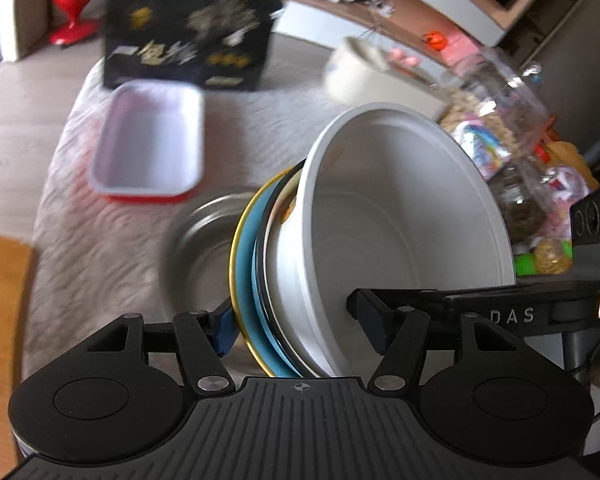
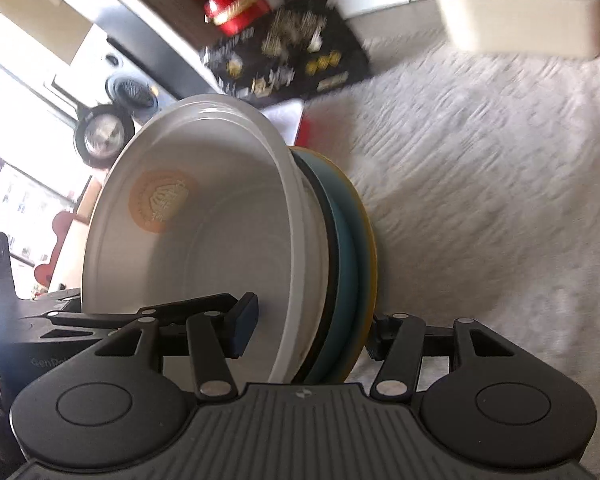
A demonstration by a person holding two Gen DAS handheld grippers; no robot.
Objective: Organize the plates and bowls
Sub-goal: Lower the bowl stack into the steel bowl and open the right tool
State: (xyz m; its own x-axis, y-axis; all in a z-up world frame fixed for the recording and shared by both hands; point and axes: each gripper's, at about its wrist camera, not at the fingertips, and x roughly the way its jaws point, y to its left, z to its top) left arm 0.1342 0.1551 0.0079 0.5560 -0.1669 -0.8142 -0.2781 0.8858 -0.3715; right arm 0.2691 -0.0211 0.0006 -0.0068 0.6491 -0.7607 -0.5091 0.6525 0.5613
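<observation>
The only letters I can read are "DAS" on my right tongs (image 1: 512, 312), seen from the left camera, and "GenD…" on the black body at the lower left of the right camera's view; the gold print on the black box (image 1: 188, 36) is too blurred to read. An orange round sticker (image 2: 162, 202) sits inside the white bowl (image 1: 404, 216), its emblem unreadable.

My left tongs (image 1: 300, 330) grip a stack held on edge: one finger presses the blue plate (image 1: 244, 276) with the yellow rim from outside, the other sits inside the white bowl. My right tongs (image 2: 312, 330) clamp the same stack from the other side, one finger inside the bowl, one behind the plate. A dark-rimmed dish is sandwiched between bowl and plate, mostly hidden.

On the pale tablecloth (image 1: 260, 128) beyond, a steel bowl (image 1: 204, 248) lies partly hidden behind the stack. A red tray (image 1: 148, 144) with white lining holds nothing I can see. A cream container (image 2: 520, 12) stands farther off, its contents out of view.
</observation>
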